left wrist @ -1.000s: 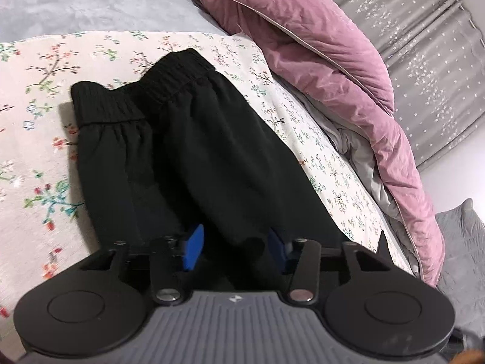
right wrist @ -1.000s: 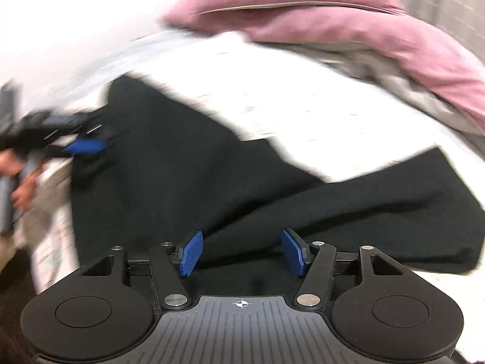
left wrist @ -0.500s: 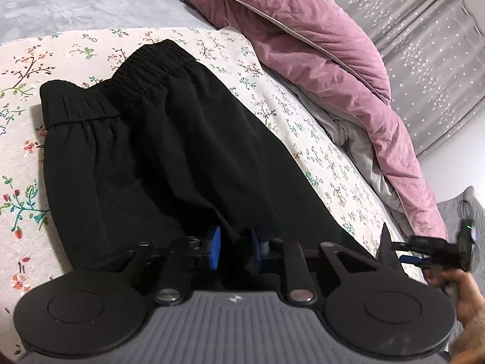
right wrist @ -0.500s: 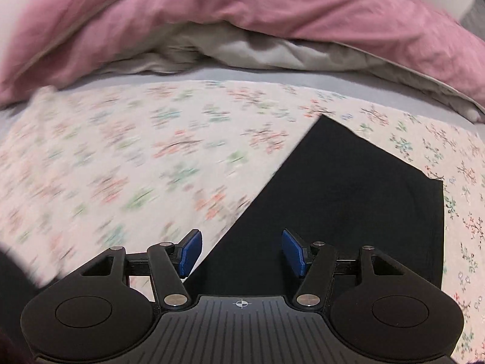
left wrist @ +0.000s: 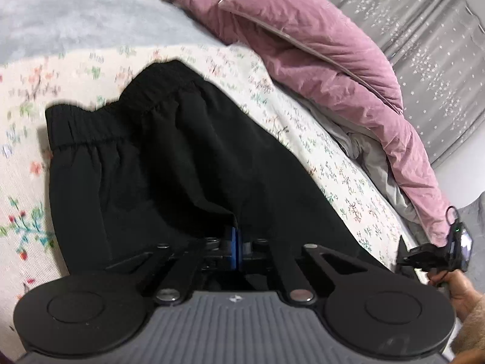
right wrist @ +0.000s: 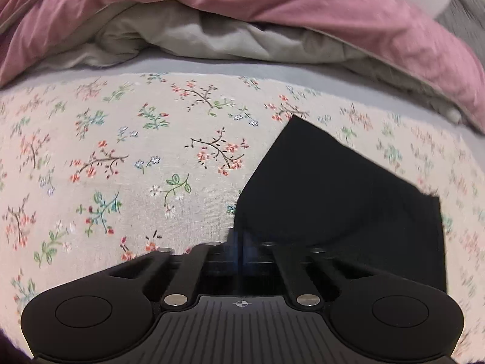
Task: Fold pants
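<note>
the black pants point(left wrist: 169, 163) lie on the floral bedsheet point(right wrist: 121, 157), waistband point(left wrist: 100, 121) at the far end. the left tongs point(left wrist: 235, 242) are pressed together, pinching a fold of the pants. the right tongs point(right wrist: 239, 247) are pressed together on a leg hem edge point(right wrist: 333, 188). a pink duvet point(left wrist: 318, 48) lies beside.

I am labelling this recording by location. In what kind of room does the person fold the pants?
Most likely a bedroom: the black pants lie on a bed's floral sheet, beside a rumpled pink duvet, with grey curtains behind.
</note>
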The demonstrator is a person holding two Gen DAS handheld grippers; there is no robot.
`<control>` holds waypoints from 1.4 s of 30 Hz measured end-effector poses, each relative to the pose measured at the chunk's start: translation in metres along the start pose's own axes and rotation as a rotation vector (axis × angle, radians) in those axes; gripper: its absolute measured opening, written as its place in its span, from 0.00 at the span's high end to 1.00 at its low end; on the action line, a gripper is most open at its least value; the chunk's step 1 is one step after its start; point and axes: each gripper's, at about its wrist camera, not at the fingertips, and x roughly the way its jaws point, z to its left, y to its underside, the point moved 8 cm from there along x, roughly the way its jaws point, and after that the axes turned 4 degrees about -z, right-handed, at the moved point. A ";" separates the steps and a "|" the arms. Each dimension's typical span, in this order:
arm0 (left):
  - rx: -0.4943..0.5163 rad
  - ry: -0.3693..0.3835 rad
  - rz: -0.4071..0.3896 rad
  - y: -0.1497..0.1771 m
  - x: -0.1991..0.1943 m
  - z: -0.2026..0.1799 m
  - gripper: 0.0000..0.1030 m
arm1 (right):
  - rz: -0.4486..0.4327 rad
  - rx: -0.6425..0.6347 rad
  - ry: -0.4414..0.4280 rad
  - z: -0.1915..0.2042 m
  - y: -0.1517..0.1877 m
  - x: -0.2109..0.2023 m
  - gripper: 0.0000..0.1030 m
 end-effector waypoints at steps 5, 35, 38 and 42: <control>0.070 -0.012 -0.033 -0.017 -0.014 -0.011 0.78 | -0.102 0.046 0.011 -0.042 -0.012 -0.045 1.00; 0.275 -0.191 0.176 0.012 -0.073 0.034 0.78 | -0.149 0.383 -0.060 -0.205 0.304 -0.312 1.00; 0.270 -0.229 0.218 0.024 -0.067 0.048 0.78 | -0.063 0.379 -0.047 -0.197 0.337 -0.295 1.00; 0.278 -0.260 0.241 0.034 -0.067 0.054 0.76 | 0.014 0.333 -0.001 -0.189 0.360 -0.277 0.96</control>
